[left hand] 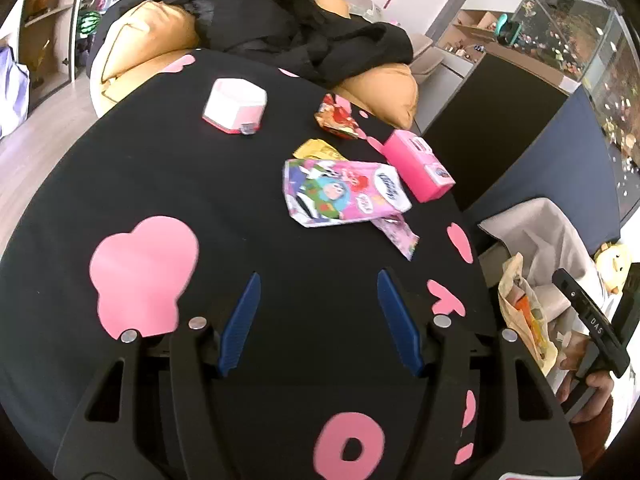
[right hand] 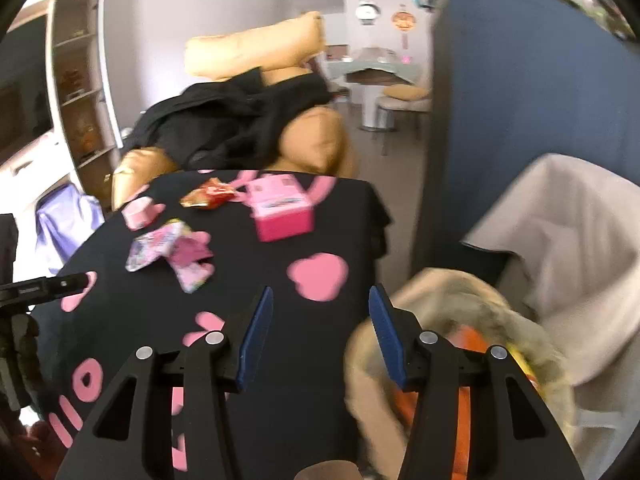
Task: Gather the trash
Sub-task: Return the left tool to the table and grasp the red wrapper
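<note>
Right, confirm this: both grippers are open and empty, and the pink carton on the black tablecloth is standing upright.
Not quite: the left wrist view shows the pink carton lying on its side on the black tablecloth. The left gripper and right gripper are indeed open and empty.

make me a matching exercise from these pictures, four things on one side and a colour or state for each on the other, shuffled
Things:
1. left tongs
2. carton
3. snack wrapper
4. tablecloth

Colour or state:
A. red, crumpled
B. black with pink shapes
C. open, nothing between the pads
D. plain pink box

Pairs: 1-C, 2-D, 3-A, 4-B
</note>
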A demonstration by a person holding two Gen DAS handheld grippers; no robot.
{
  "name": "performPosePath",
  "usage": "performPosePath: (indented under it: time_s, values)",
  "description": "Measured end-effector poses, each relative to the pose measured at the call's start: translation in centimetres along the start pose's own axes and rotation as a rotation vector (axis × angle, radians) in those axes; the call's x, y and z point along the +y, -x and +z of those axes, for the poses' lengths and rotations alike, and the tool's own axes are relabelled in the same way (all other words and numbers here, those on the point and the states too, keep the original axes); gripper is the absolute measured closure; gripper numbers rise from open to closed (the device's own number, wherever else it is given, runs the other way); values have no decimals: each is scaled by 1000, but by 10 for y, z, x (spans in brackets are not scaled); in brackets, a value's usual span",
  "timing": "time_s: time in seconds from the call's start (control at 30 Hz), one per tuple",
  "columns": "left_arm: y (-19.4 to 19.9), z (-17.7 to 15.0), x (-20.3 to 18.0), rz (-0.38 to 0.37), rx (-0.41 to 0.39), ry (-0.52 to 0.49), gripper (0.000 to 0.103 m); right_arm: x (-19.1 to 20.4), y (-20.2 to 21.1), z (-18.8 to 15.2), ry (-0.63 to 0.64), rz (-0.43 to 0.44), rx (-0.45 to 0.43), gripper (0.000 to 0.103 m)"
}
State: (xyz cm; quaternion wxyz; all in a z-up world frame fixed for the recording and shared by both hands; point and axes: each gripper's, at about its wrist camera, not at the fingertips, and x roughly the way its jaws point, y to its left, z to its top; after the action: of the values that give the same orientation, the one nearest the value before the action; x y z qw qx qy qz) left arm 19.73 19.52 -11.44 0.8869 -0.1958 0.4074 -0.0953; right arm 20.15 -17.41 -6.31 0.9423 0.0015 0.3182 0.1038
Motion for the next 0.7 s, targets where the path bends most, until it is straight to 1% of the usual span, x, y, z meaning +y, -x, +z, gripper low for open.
performPosePath:
  time_s: [0.13, 0.2, 0.3, 0.4, 0.47, 0.53, 0.6, 0.7]
  values:
    - [-4, 5, 9, -41, -11, -11, 45, 26, -20, 4, 33, 57, 5, 55]
    - [-9, 13, 8, -70, -4, -54, 45, 37, -31, 6, 56, 68, 8, 55]
    - [-15, 37, -1, -113, -21, -127, 45, 45, -49, 9, 64, 70, 14, 55]
    - [-30, 72, -16, -131, -60, -211, 44, 43, -67, 12, 29, 85, 19, 55]
    - [-57, 101, -27, -89, -63, -271, 44, 40, -77, 15, -6, 138, 25, 55]
    - [-85, 124, -31, -34, -47, -299, 44, 40, -86, 18, -19, 140, 29, 55]
    - [-121, 147, -34, 15, -2, -300, 44, 40, -94, 20, -25, 144, 35, 55]
    - [-164, 171, -38, 46, 52, -280, 44, 35, -105, 20, -31, 139, 43, 55]
